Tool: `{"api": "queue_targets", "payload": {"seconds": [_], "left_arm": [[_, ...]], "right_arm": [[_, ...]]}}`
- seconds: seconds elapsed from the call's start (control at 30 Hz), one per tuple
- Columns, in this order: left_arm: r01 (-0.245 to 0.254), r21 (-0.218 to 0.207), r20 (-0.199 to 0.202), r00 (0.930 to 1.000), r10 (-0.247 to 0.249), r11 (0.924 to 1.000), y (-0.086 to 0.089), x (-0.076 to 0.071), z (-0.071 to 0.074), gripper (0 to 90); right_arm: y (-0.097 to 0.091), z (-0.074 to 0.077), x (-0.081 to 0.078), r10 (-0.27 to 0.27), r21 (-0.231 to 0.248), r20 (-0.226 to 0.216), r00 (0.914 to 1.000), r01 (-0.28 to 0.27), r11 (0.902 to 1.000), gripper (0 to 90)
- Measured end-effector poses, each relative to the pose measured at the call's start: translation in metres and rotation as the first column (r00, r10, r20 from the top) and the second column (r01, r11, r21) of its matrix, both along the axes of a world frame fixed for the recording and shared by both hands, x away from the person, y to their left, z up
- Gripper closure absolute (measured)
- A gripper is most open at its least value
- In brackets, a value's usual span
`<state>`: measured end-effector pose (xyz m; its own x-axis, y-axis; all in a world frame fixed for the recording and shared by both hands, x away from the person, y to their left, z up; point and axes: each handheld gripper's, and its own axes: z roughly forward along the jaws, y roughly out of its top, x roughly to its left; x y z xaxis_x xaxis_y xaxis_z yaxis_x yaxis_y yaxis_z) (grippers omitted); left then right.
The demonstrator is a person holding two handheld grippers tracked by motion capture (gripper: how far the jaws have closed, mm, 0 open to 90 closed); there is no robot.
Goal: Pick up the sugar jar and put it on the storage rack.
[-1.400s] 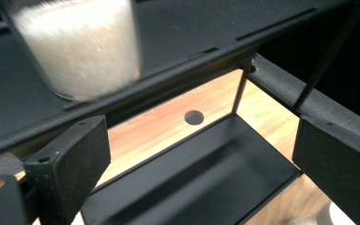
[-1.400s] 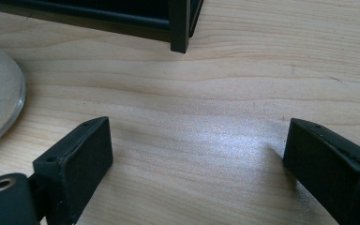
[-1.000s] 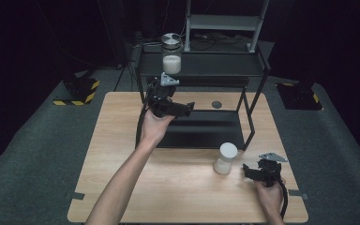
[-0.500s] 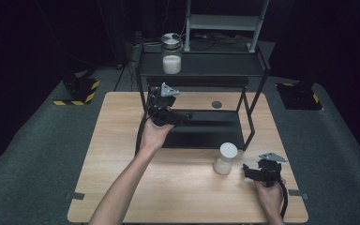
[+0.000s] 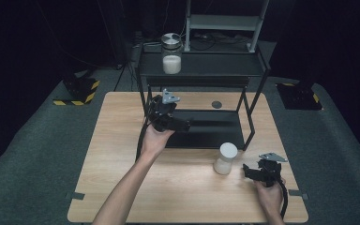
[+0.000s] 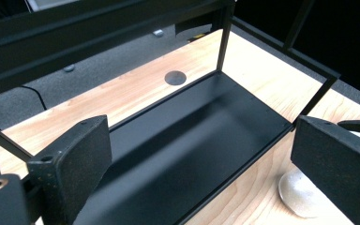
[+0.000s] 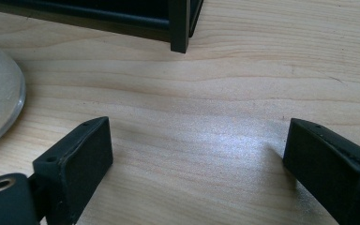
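- While the left tongs [image 5: 187,125] hover over the black rack's lower shelf [image 5: 215,133], their jaws stand wide apart with nothing between them.
- From the left gripper view, that lower shelf [image 6: 187,140] runs bare between the pads, a dark round disc [image 6: 175,77] lies on the bench [image 6: 136,96] behind it, and part of the white jar [image 6: 300,199] shows at the lower right.
- Seen from the high view, the white jar [image 5: 225,158] stands upright on the bench [image 5: 117,154], just beside the right tongs [image 5: 247,171], untouched.
- Up on the rack's top shelf [image 5: 215,65], a lidded glass jar [image 5: 171,54] holds white contents.
- Looking along the right tongs [image 7: 197,159], jaws apart and empty, bare wood lies between them; the white jar's edge [image 7: 0,89] and a rack leg [image 7: 179,28] show nearby.
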<state>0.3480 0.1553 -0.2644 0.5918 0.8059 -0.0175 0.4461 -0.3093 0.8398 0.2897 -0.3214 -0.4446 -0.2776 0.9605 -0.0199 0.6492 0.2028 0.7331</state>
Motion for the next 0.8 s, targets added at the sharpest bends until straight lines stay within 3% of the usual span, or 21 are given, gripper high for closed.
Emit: {"api": "queue_targets", "payload": {"seconds": [0.2,0.8], "left_arm": [[-0.009,-0.006,-0.011,0.9999,0.009,0.9999,0.001,-0.002,-0.011,5.6],[-0.033,0.030,-0.021,0.9992,0.034,0.9990,-0.004,-0.017,-0.052,5.6]], "right_arm": [[0.000,0.000,0.000,0.000,0.000,0.000,1.0000,0.000,1.0000,7.7],[0.000,0.000,0.000,0.000,0.000,0.000,1.0000,0.000,1.0000,7.7]]}}
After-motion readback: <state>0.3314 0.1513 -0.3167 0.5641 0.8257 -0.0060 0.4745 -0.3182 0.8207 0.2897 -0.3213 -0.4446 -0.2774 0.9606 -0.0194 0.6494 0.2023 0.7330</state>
